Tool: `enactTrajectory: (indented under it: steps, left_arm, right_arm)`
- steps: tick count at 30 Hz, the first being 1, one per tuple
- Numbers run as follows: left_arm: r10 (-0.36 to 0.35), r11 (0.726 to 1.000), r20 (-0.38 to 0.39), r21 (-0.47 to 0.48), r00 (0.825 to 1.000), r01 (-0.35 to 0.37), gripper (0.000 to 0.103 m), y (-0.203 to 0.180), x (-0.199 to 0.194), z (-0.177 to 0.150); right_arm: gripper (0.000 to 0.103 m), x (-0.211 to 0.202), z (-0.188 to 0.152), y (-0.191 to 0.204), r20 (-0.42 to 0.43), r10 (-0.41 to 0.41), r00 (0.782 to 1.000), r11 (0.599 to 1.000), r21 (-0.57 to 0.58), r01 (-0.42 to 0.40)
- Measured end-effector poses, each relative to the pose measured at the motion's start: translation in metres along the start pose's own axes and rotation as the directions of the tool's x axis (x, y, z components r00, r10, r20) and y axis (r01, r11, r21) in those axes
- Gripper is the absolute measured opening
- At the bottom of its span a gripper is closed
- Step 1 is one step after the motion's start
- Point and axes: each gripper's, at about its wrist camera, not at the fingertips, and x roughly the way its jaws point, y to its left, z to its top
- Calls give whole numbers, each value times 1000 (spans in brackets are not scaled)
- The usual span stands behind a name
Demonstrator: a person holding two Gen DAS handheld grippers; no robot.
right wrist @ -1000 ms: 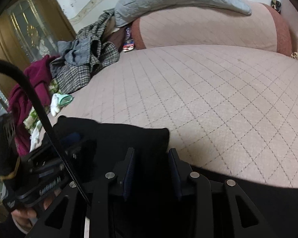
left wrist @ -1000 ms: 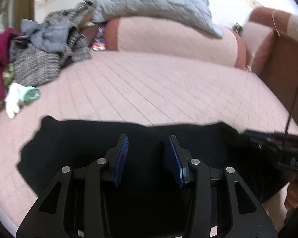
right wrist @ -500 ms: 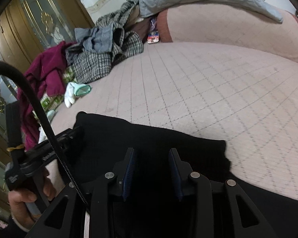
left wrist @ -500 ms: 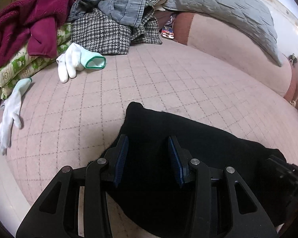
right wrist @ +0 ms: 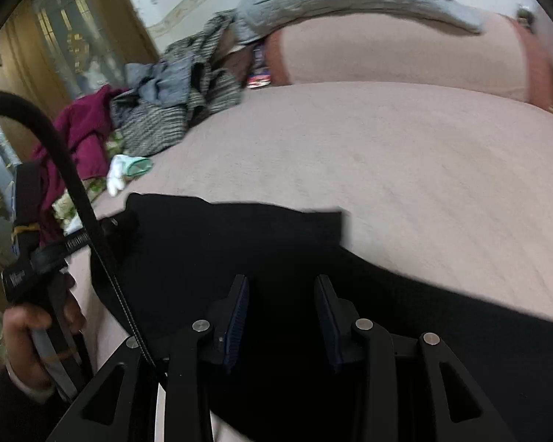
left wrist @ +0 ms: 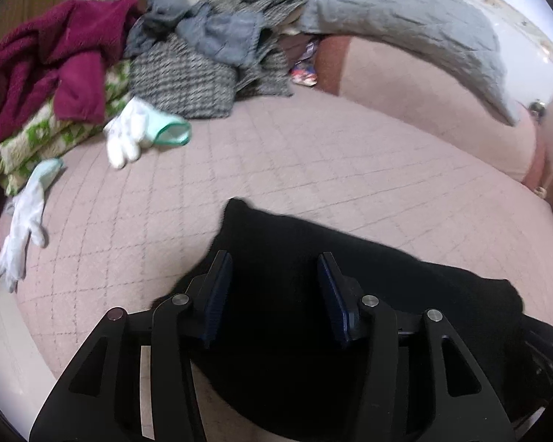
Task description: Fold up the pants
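The black pants [left wrist: 368, 269] lie flat on the pink quilted bed [left wrist: 313, 154], near its front edge. My left gripper [left wrist: 272, 258] hovers over their left end, by a pointed corner. Its jaws are opening, and the black cloth lies under the gap, with neither blue pad pressing on it. In the right wrist view the pants [right wrist: 221, 235] spread from left to right. My right gripper [right wrist: 281, 280] is over their middle; its jaws are also opening, with only flat cloth below them. A hand [right wrist: 29, 328] holds the left gripper's handle at the pants' left edge.
A heap of clothes [left wrist: 188, 62] in grey, houndstooth and maroon sits at the bed's far left. Two white gloves [left wrist: 129, 136] [left wrist: 22, 228] lie near it. A grey quilted pillow [left wrist: 405, 18] rests on a pink bolster [left wrist: 424, 84] at the back. A black cable [right wrist: 66, 169] crosses the right view.
The left view swung from the pants' middle to their left end and the clothes heap. Both grippers' pads now stand wider apart. The right view shifted slightly and is blurred.
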Motion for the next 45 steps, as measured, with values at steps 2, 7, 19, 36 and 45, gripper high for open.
enactTrajectory:
  steps: [2, 7, 19, 36, 45]
  left_arm:
    - [-44, 999, 20, 27, 999, 44, 48, -10, -9, -1]
    - [-151, 974, -22, 165, 988, 152, 48, -56, -20, -12]
    - [-381, 835, -259, 316, 888, 450, 48, -148, -29, -44]
    - [-457, 740, -357, 355, 814, 571, 48, -196, -32, -53]
    - [-549, 600, -496, 327, 673, 730, 58, -287, -24, -61]
  right_arm:
    - [45, -16, -8, -19, -1, -59, 998, 998, 26, 59]
    - [45, -64, -30, -72, 38, -67, 997, 989, 133, 61]
    - [45, -121, -49, -109, 43, -182, 982, 956, 240, 167]
    - [46, -178, -102, -125, -30, -217, 976, 905, 369, 212]
    - [46, -198, -123, -161, 3, -229, 973, 865, 459, 202]
